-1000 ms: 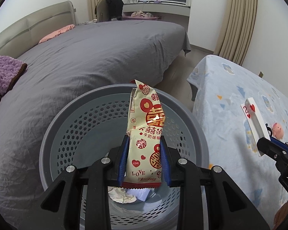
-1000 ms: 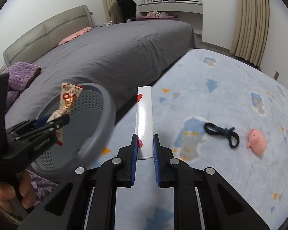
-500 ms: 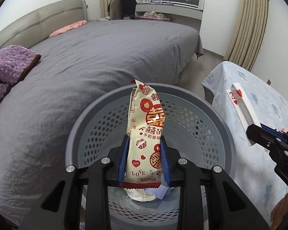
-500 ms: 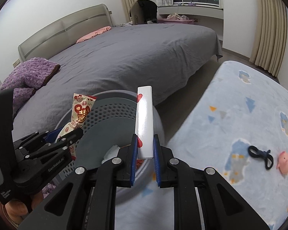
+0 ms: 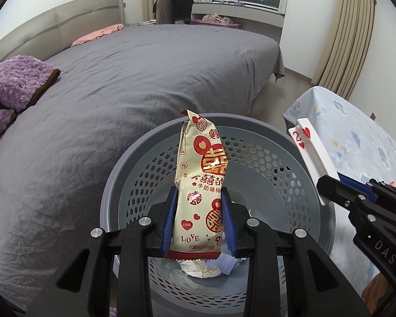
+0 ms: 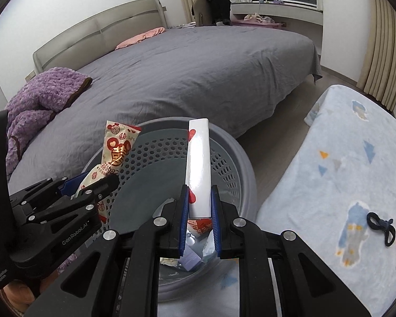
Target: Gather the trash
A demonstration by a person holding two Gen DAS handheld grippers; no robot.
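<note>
Trash sat ready over the grey perforated basket (image 5: 290, 185) — the left gripper (image 5: 199, 222) pinched a cream-and-red snack wrapper (image 5: 200, 182) upright above its mouth, and the right gripper (image 6: 199, 211) clamped a white playing-card box (image 6: 198, 169) over the same opening. Crumpled wrappers (image 5: 200, 268) lay on the basket's bottom. Beside it stood the grey bed (image 5: 145, 79) — a blue patterned blanket (image 6: 343, 171) held a black hair tie (image 6: 381, 227).
</note>
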